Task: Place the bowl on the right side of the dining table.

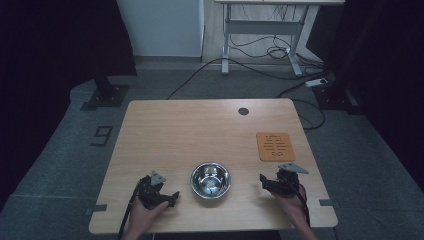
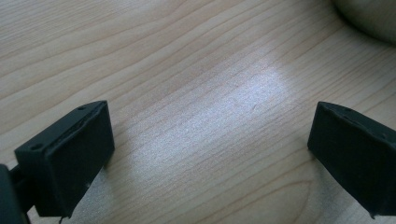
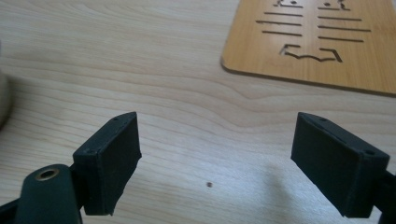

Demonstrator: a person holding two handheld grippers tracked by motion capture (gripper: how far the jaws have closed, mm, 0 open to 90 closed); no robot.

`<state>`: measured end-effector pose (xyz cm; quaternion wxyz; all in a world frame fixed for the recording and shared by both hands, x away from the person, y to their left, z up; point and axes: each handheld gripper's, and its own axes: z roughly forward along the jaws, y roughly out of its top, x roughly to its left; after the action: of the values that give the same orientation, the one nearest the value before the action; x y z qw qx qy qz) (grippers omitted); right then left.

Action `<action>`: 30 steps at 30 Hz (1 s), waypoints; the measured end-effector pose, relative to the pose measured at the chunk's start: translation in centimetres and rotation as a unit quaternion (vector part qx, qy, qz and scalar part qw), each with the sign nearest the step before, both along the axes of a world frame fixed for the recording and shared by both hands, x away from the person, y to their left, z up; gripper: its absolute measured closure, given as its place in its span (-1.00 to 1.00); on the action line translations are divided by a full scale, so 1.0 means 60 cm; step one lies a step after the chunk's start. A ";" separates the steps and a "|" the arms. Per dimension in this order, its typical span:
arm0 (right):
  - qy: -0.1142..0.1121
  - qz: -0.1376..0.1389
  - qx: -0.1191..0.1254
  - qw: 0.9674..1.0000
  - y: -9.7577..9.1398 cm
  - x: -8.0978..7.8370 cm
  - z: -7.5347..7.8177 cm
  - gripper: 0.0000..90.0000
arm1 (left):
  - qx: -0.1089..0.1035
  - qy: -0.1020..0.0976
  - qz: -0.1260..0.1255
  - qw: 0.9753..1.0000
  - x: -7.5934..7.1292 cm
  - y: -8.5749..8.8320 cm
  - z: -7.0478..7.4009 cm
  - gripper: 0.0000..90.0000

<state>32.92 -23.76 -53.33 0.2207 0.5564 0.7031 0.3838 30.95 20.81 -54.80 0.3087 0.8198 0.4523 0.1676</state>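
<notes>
Left gripper (image 1: 172, 196): I have it low over the near left part of the table, just left of the bowl; jaws spread wide, nothing between them
Left gripper view: my two black jaws frame bare wood grain with a pale patch of reflected light between them; the curved side of the steel bowl (image 2: 369, 18) cuts into the top right corner
Right gripper (image 1: 263, 181): I hold it near the table's right front, just right of the bowl and nearer to me than the mat; jaws wide apart and empty
Right gripper view: open jaws over bare wood with one small dark speck between them; the wooden mat (image 3: 322, 42) lies ahead and to the right, its cut-out slots visible
Steel bowl (image 1: 210, 180): upright on the table (image 1: 200, 130), between the two grippers, apart from both; shiny inside, contents too unclear to tell
Wooden mat (image 1: 275, 146): flat near the right edge, beyond the right gripper, well apart from the bowl
Hands: both of the person's hands enter from the bottom edge, one behind each gripper
</notes>
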 end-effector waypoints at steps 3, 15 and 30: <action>-0.004 0.007 0.005 1.000 0.004 -0.001 0.006 -0.67 | 0.000 0.000 0.000 1.000 0.000 0.000 0.000 -1.00; -0.017 0.027 0.022 0.999 0.023 -0.003 0.023 -0.58 | 0.000 0.000 0.000 1.000 0.000 0.000 0.000 -1.00; -0.032 0.055 0.030 0.998 0.047 -0.003 0.046 -0.51 | 0.000 0.000 0.000 1.000 0.000 0.000 0.000 -1.00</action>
<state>32.75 -20.96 -50.55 0.2049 0.5107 0.7134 0.4339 30.95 20.81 -54.80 0.3087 0.8198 0.4523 0.1677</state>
